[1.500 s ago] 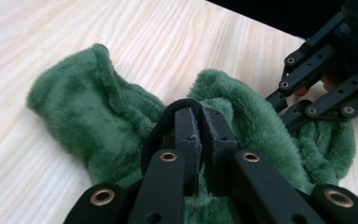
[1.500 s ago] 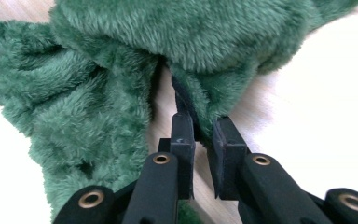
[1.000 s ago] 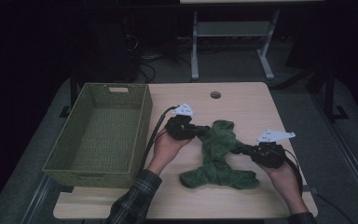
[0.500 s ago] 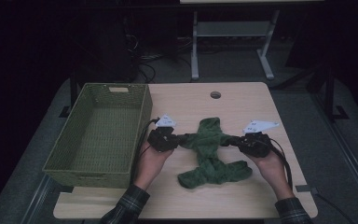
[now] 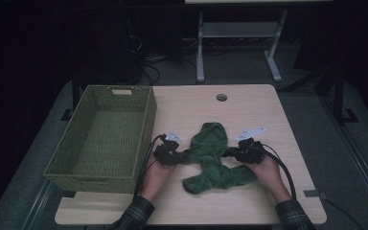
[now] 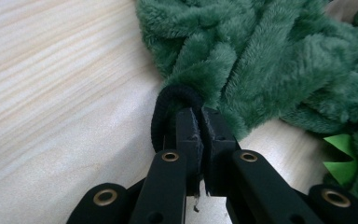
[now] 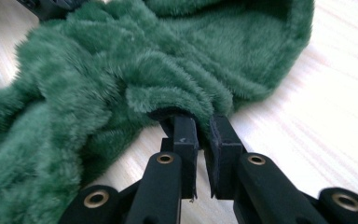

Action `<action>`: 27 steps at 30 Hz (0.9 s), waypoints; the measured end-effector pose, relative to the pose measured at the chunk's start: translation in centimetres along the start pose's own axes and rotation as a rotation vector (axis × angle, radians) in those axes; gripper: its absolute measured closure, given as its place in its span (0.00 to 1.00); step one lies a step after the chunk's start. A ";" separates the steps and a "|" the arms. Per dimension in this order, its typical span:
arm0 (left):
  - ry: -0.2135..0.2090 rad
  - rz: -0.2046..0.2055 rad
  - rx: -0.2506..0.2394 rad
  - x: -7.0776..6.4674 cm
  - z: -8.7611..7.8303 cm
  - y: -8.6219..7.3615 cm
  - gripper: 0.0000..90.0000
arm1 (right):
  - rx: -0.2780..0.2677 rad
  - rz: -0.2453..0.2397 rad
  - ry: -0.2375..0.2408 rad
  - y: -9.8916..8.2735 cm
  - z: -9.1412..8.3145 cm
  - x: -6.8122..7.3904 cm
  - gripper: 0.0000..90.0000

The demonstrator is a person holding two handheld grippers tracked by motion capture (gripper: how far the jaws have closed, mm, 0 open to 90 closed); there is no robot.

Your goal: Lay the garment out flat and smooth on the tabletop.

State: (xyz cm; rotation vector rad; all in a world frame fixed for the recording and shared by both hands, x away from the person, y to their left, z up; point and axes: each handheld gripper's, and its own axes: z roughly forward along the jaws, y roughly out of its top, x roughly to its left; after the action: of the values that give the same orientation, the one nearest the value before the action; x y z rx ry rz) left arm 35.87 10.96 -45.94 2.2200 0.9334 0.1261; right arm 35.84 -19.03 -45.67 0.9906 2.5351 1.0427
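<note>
Nearest me, two plaid sleeves come up over the near edge of the wooden table. The left gripper and the right gripper sit low over the tabletop, facing each other across a fluffy green garment. It lies crumpled between them, near the middle of the table, its hood end pointing away from the person. The left gripper's jaws are pinched nearly together on a dark ribbed cuff at the garment's edge; the right gripper's jaws are likewise nipped tight on a dark-edged fold of the plush. Just left of the left hand stands a green woven basket, close beside that gripper. Farther off, a round hole marks the tabletop.
</note>
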 end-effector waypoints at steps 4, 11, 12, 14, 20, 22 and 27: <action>0.015 0.000 -0.024 -0.3 -0.6 0.3 0.80 | -0.002 0.014 0.010 -0.1 -0.3 -0.1 0.78; 0.032 0.040 -0.123 -1.0 -3.2 2.4 0.62 | -0.113 0.022 -0.016 0.6 -3.5 -0.5 0.68; 0.038 0.051 -0.132 -0.9 -3.2 2.8 0.60 | -0.136 0.035 -0.013 0.7 -3.8 -0.7 0.68; 0.046 0.062 -0.144 -0.5 -3.0 3.7 0.59 | -0.131 0.048 -0.023 1.1 -3.9 -1.1 0.68; 0.039 0.058 -0.146 1.6 -0.6 6.4 0.59 | -0.125 0.101 -0.058 3.0 -2.2 -3.4 0.69; 0.027 0.057 -0.145 2.1 0.1 6.9 0.58 | -0.114 0.119 -0.060 3.6 -1.3 -4.2 0.69; -0.011 0.053 -0.140 2.4 1.5 7.6 0.55 | -0.073 0.164 -0.042 4.1 1.0 -5.7 0.67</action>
State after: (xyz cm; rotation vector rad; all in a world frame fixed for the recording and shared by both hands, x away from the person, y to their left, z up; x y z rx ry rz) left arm 42.64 7.99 -42.58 2.1150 0.8338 0.1972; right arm 42.61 -20.07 -43.82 1.2029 2.3974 1.1358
